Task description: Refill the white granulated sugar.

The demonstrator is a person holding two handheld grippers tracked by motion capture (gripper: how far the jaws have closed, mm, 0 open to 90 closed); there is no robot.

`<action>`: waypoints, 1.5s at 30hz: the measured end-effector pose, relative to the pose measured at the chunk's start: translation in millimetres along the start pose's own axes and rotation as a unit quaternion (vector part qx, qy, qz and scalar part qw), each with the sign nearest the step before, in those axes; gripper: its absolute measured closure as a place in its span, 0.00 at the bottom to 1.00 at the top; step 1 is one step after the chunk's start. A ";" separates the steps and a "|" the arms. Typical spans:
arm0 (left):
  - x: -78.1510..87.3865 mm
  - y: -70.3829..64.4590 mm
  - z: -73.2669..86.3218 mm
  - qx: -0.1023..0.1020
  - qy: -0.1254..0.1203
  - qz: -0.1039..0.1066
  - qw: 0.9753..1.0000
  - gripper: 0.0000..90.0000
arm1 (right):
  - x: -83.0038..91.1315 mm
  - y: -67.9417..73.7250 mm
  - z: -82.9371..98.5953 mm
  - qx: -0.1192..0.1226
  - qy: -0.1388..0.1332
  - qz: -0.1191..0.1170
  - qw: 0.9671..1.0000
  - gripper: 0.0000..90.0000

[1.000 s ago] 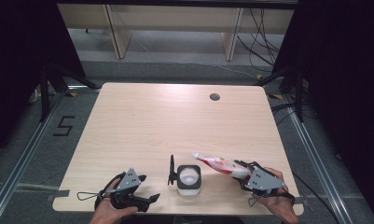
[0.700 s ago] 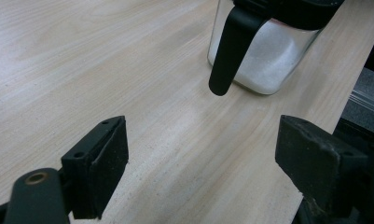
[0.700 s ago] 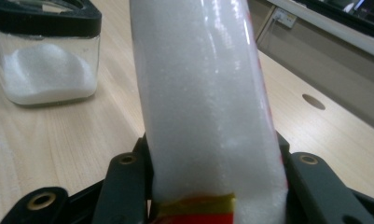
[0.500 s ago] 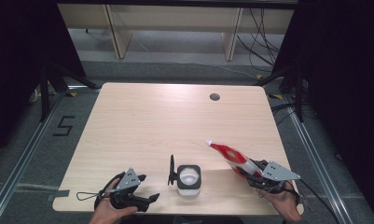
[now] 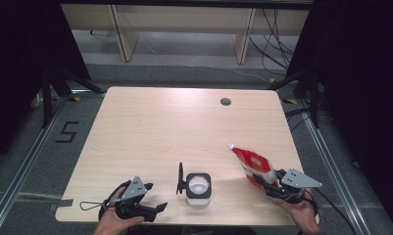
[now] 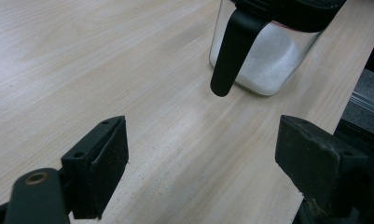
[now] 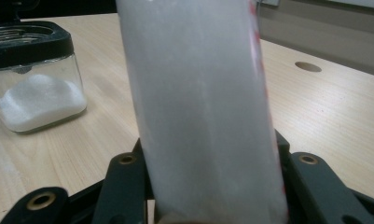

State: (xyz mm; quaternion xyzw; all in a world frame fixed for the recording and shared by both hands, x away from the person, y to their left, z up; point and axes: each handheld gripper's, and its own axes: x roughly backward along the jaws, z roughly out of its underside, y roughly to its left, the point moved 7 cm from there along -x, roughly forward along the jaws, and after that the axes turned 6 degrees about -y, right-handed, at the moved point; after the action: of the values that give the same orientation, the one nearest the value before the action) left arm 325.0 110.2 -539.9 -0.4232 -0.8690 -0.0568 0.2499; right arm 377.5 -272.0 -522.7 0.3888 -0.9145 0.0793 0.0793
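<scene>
- Desk (image 5: 150, 127): pale wood top, with a round cable hole (image 5: 226, 102) near its far right corner.
- Jar (image 5: 199, 187): clear glass with a black collar, standing at the middle of the desk's near edge. White granules fill its lower part. Its black lid (image 5: 180, 178) stands hinged up on the left side. In the left gripper view the jar's top is cut off by the frame.
- Pouch (image 5: 253, 165): red and white, with a white spout end (image 5: 230, 146), near the desk's right near corner, tilted with the spout toward the far left. In the right gripper view it is a blurred white band; print unreadable, spout out of frame.
- Right claw (image 5: 268, 186): pinching the pouch at its lower end, jaws pressed on either side. The pouch hides the jaw tips from the claw's own camera.
- Left claw (image 5: 157, 209): jaws spread wide with nothing between them, low at the desk's near edge, left of the jar and apart from it.
- Hands: partly cut off by the high view's lower edge.
</scene>
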 end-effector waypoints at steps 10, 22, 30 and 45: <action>0.0 1.8 0.4 -0.014 0.006 -0.002 1.000 0.19 | 11.3 -2.4 2.8 -0.020 0.015 0.008 1.000 0.64; -0.5 0.2 1.0 0.001 0.005 -0.004 1.000 0.19 | 18.3 -3.8 4.7 -0.053 0.014 0.020 0.998 0.64; 0.2 1.4 0.4 -0.012 0.009 -0.003 1.000 0.19 | 20.8 -3.6 7.7 -0.084 0.018 0.015 0.996 0.64; 0.3 2.0 0.9 -0.015 0.011 -0.005 1.000 0.19 | 23.6 -9.7 8.6 -0.088 0.016 0.018 0.996 0.62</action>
State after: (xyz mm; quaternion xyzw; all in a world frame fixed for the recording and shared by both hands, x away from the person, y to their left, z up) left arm 326.1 112.0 -540.7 -0.4222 -0.8673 -0.0752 0.2527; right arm 367.7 -296.9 -525.4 0.3627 -0.9233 0.0057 0.1262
